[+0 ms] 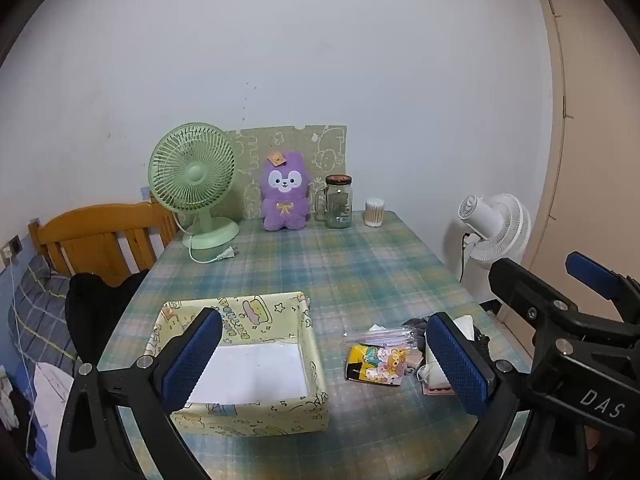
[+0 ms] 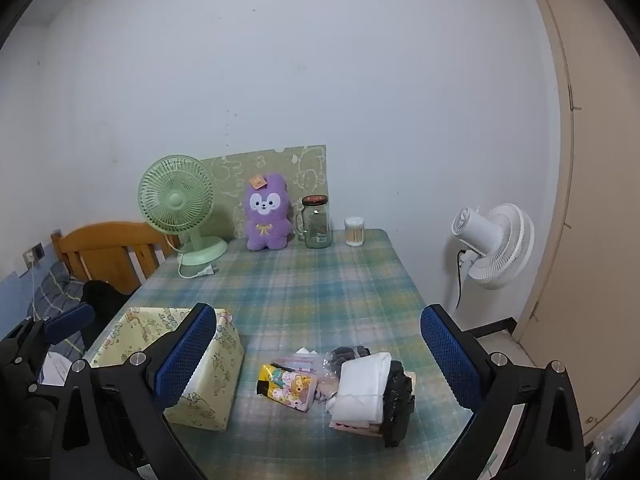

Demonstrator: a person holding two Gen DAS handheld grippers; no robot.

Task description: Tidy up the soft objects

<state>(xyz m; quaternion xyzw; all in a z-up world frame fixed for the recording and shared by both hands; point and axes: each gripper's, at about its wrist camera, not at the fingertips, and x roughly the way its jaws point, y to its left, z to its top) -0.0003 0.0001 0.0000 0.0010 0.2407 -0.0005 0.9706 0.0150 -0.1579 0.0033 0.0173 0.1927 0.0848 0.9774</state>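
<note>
A yellow cartoon-print box with a white floor stands open and empty near the table's front left; it also shows in the right wrist view. To its right lies a pile of soft items: a yellow cartoon pouch, a clear plastic bag, a folded white cloth and black fabric. My left gripper is open and empty, held above the box and pile. My right gripper is open and empty, above the pile; it shows at the right of the left wrist view.
At the table's back stand a green desk fan, a purple plush bunny, a glass jar mug and a cotton swab tub. A wooden chair is on the left, a white floor fan on the right.
</note>
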